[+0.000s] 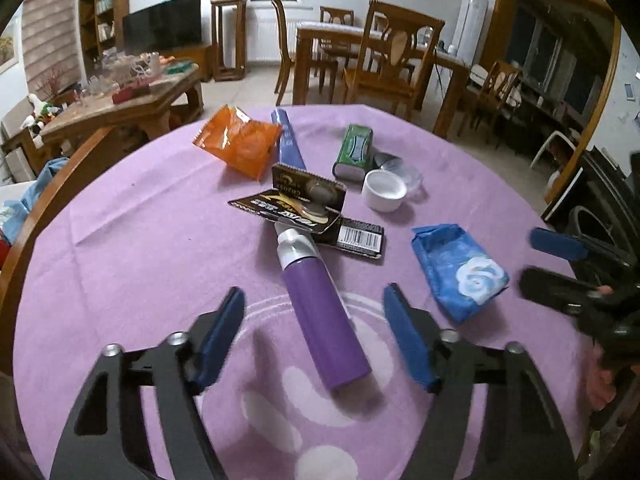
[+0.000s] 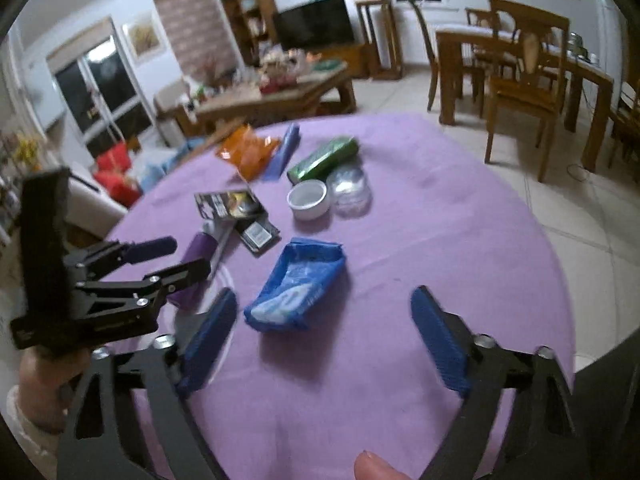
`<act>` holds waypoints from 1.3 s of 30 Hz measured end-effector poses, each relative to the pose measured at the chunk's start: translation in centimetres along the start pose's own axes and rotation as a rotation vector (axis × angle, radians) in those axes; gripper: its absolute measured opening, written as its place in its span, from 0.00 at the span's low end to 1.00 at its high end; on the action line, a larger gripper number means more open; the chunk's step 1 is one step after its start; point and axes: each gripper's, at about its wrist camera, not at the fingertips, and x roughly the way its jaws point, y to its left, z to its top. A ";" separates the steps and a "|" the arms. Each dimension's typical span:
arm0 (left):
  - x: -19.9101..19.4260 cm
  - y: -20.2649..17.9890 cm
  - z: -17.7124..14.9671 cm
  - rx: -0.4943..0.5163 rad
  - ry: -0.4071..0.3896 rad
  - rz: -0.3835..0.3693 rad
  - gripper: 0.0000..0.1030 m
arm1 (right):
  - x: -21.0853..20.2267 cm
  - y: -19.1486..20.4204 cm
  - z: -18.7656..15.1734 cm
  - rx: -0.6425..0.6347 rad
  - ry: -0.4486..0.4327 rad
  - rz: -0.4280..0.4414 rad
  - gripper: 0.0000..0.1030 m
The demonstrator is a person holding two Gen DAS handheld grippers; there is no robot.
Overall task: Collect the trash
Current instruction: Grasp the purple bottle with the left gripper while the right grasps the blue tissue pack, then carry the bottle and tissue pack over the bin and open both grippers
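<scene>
A purple bottle (image 1: 324, 320) with a white cap lies on the purple tablecloth (image 1: 140, 240). It sits between the fingers of my left gripper (image 1: 313, 292), which is open, its blue pads clear of the bottle on both sides. A blue tissue packet (image 2: 296, 284) lies just ahead of my right gripper (image 2: 323, 292), which is also open and holds nothing. Farther back are an orange wrapper (image 1: 238, 142), a green packet (image 1: 354, 152), a white cup (image 1: 384, 190), a clear lid (image 1: 404, 170) and black battery packaging (image 1: 308, 200). The right gripper (image 1: 530, 258) shows at the left wrist view's right edge.
A violet-blue packet (image 1: 286, 140) lies beside the orange wrapper. The round table's edge drops to a tiled floor (image 2: 560, 184) on the right. Beyond it stand a cluttered coffee table (image 1: 120, 96) and dining chairs (image 1: 384, 64). A thumb (image 2: 376, 466) shows at the bottom.
</scene>
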 end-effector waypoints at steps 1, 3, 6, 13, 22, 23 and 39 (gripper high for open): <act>0.2 0.1 -0.1 0.001 0.005 -0.002 0.60 | 0.8 0.2 0.3 -0.007 0.020 -0.007 0.69; 0.7 0.3 -0.3 0.001 0.016 -0.011 0.57 | 2.1 0.4 0.4 -0.018 0.052 -0.026 0.65; 0.6 0.6 -0.2 0.006 0.005 -0.006 0.49 | 3.9 0.8 0.6 -0.049 0.096 -0.058 0.55; 0.4 1.8 -0.1 -0.023 -0.011 -0.020 0.27 | 5.3 2.0 0.4 -0.111 0.093 -0.027 0.27; -1.1 3.4 -0.4 -0.082 -0.055 -0.002 0.25 | 0.4 0.6 -1.3 -0.031 -0.007 0.036 0.17; -1.5 3.4 -0.7 -0.086 -0.058 -0.016 0.25 | -0.4 0.3 -1.6 -0.026 -0.017 0.038 0.17; -8.1 -2.0 0.7 -0.034 -0.209 -0.194 0.25 | -12.7 -7.4 -6.6 0.135 -0.254 0.042 0.17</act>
